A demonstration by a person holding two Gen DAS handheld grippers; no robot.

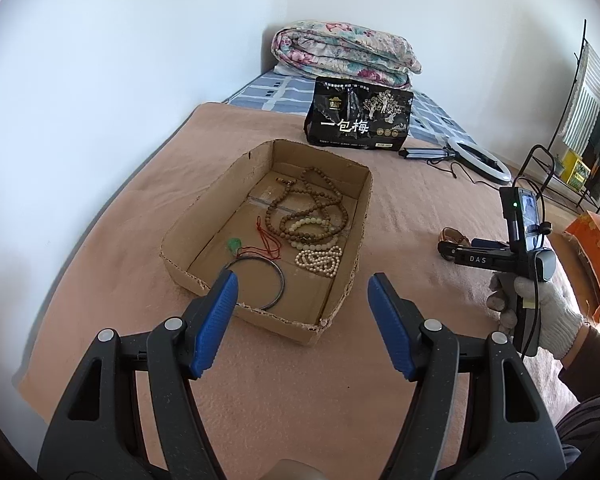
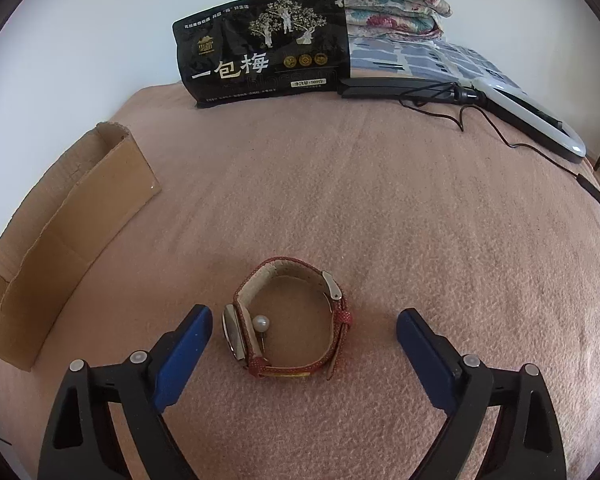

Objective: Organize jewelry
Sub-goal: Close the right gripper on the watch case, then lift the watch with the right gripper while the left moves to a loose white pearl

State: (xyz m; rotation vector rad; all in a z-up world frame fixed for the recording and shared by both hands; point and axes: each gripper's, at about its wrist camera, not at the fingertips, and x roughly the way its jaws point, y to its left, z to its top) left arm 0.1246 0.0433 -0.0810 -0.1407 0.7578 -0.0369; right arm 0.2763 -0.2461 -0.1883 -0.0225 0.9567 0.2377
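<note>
Right gripper (image 2: 304, 330) tilts down, jaws wide and empty, straddling the watch (image 2: 288, 320); bare blanket (image 2: 420, 220) lies ahead; left gripper (image 1: 302, 294) gapes over the box (image 1: 204, 200).

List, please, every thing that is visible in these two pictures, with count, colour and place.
cardboard box: one, brown, open, on the blanket
bead necklaces: several, brown and pale, inside the box
pearl strand: one, white, inside the box
green pendant: one, on red cord, inside the box
thin ring: one, dark, inside the box
watch: one, red strap, on the blanket, between the right gripper's fingers
pearl pin: one, white, inside the strap loop
black bag: one, behind the box
ring light: one, white, far right
folded quilt: one, floral, at the back
blanket: one, pink
left gripper: open, empty
right gripper: open
gloved hand: one, white glove
</note>
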